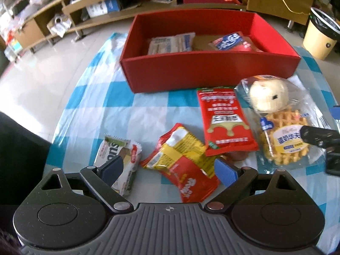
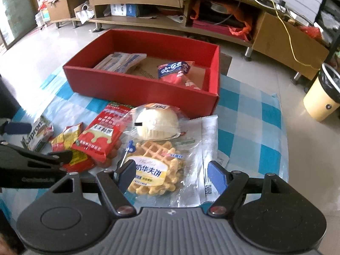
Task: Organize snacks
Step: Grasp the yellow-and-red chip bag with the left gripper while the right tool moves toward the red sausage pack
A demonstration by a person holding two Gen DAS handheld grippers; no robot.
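A red-and-yellow snack packet (image 1: 182, 161) lies on the checked cloth between the fingers of my left gripper (image 1: 170, 171), which is open and not pressing on it. Its left finger (image 1: 112, 170) hangs over a white-and-green wafer packet (image 1: 119, 159). My right gripper (image 2: 171, 177) stands open over a waffle packet (image 2: 157, 170) that lies flat between its fingers. A red sausage packet (image 1: 227, 123) and a wrapped white bun (image 1: 267, 95) lie just in front of the red box (image 1: 204, 72). The box holds a pale blue-white packet (image 1: 172, 42) and a red-and-blue packet (image 1: 231, 41).
The blue-and-white checked cloth (image 2: 252, 127) covers the table; its right part is bare. A flat silvery wrapper (image 2: 204, 148) lies under the waffle packet. Beyond the table stand a low wooden shelf unit (image 2: 148, 19) and a yellow bin (image 2: 323, 97) on the tiled floor.
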